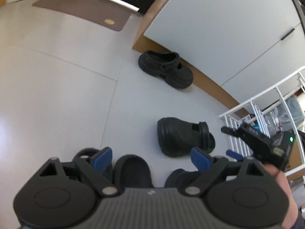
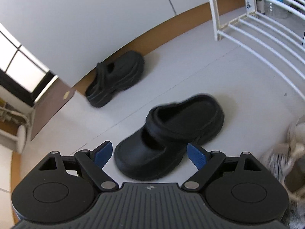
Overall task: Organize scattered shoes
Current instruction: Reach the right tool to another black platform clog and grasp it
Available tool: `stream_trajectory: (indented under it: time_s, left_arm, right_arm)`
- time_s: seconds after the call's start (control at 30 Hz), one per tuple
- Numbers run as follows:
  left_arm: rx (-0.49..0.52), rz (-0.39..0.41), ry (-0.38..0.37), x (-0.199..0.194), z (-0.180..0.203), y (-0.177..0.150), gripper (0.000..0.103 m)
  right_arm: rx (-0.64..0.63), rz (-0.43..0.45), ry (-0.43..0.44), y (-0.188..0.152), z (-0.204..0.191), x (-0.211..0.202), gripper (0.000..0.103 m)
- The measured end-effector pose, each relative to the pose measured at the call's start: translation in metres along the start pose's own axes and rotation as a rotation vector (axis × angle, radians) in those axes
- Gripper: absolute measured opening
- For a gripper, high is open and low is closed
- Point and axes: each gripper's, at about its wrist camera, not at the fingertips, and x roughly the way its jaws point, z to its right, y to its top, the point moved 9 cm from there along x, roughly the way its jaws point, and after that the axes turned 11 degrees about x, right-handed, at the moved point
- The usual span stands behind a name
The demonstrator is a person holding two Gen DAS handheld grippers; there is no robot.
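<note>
Our left gripper [image 1: 150,159] holds its blue-padded jaws wide apart over a black rubber slide sandal [image 1: 131,170], clamped on nothing. In this view we count two chunky black rubber clogs: one [image 1: 183,136] just beyond the tongs to the right, another [image 1: 165,69] far off against the brown baseboard [image 1: 213,85]. Two more dark shoes show partly under the jaws. The white wire shoe rack [image 1: 253,110] stands right.

Our right gripper [image 2: 150,155] also gapes, empty, the near clog [image 2: 169,137] lying just ahead between its pads. Only this view shows a pale fuzzy shoe [image 2: 286,156] at right.
</note>
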Motion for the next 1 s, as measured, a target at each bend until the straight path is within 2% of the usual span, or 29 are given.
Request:
stream_trajectory:
  time_s: [0.17,0.27,0.4,0.53,0.63,0.77,0.9,1.0]
  left_arm:
    - [-0.008,-0.021,0.004,0.014,0.003,-0.009,0.091]
    - [-0.026,-0.009,0.002,0.018,0.005,-0.009,0.091]
    - [-0.037,-0.013,0.012,0.018,0.003,-0.013,0.091]
    - [-0.01,-0.029,0.059,0.017,-0.004,-0.018,0.091]
    - [0.002,-0.037,0.091,0.015,-0.009,-0.018,0.09]
    - [-0.009,-0.022,0.093,0.015,-0.01,-0.015,0.09]
    - [-0.013,-0.032,0.082,0.016,-0.009,-0.018,0.09]
    - [-0.004,-0.034,0.106,0.016,-0.014,-0.019,0.09]
  right_arm:
    - [-0.041,0.002,-0.08,0.009,0.001,0.033,0.089]
    - [-0.159,0.015,-0.098,0.009,-0.008,0.043,0.089]
    - [-0.205,0.007,-0.048,-0.005,-0.016,0.044,0.089]
    - [-0.261,-0.027,-0.011,-0.034,-0.018,0.049,0.089]
    - [-0.268,-0.059,-0.032,-0.046,-0.016,0.055,0.089]
    - [-0.265,-0.069,-0.004,-0.041,-0.019,0.058,0.089]
    - [-0.211,-0.083,-0.009,-0.037,-0.013,0.059,0.092]
    - [-0.211,-0.075,-0.013,-0.037,-0.015,0.057,0.092]
